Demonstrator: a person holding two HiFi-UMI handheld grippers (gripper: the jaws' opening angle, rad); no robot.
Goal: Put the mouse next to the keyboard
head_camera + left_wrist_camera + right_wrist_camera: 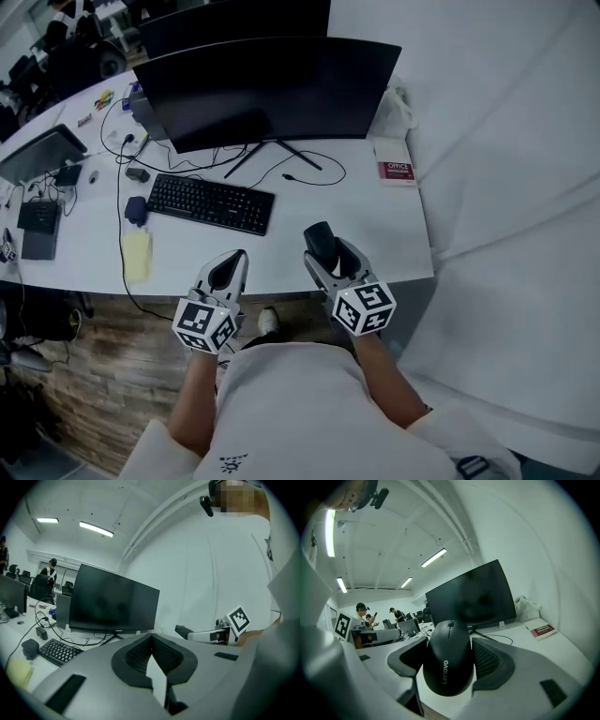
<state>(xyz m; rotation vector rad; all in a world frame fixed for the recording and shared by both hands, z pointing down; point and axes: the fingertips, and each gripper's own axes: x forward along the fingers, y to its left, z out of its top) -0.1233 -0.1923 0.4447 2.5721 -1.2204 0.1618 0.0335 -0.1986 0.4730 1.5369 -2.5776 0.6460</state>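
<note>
A black mouse [320, 239] with light lettering on its back [449, 660] sits between the jaws of my right gripper [323, 247], which is shut on its sides just above the white desk's [375, 234] front edge. The black keyboard [211, 202] lies to the left and farther back, in front of the monitor; it also shows in the left gripper view [58, 651]. My left gripper [230, 267] hovers at the desk's front edge, left of the right one. Its jaws meet at their tips [151, 637] with nothing between them.
A large dark monitor [267, 89] stands behind the keyboard, with cables [309, 173] trailing from its stand. A red-and-white book [395, 170] lies at the back right. A yellow pad [137, 253] and a small dark object [136, 210] sit left of the keyboard.
</note>
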